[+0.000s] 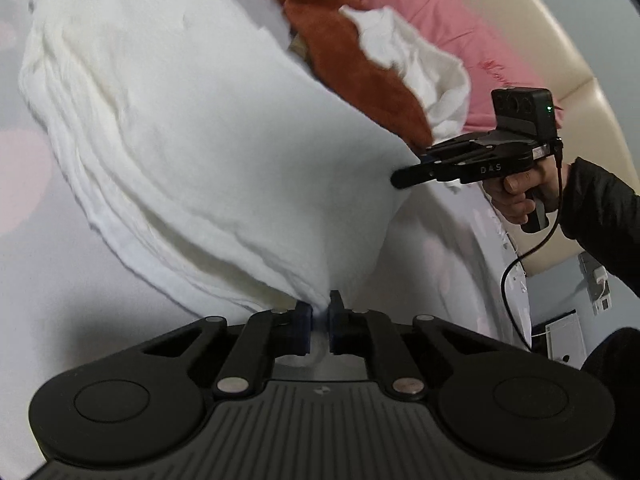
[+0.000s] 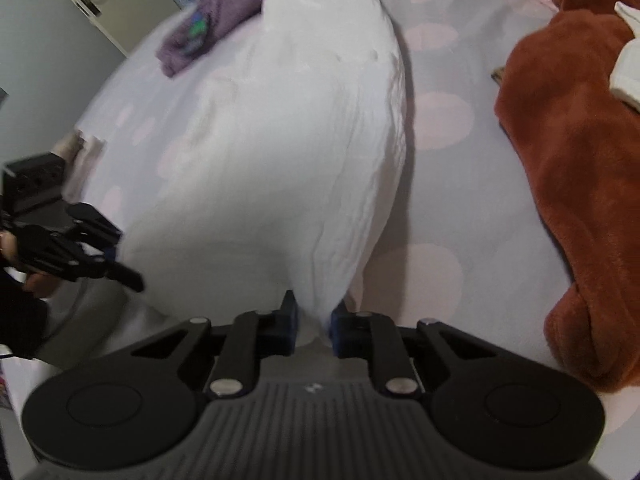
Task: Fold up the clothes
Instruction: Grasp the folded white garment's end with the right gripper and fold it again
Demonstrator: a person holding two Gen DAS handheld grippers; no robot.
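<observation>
white fleecy cloth is basically the whole scene right now. the bed sheet [image 2: 432, 216], pale lilac with faded pink dots, takes up most of the room under it, and the white garment [image 2: 288, 152] hangs lifted over it, stretched out between the two tools with its far end trailing back down toward the sheet. its long axis runs straight away from the grippers, so the near edge is the held one and everything else lies ahead of them.

off to the side there's a rust-brown plush garment [image 2: 572, 184] heaped up, and a purple fuzzy one [image 2: 224, 12] further back.

left gripper [image 1: 319, 310] is pinched tight on one near corner, right gripper [image 2: 314, 312] is clamped on the other corner. both look equally close to the cloth, neither has the edge on reach. my guess is the next bit is carrying that near edge forward over the far end, so the two corners want to stay level.
</observation>
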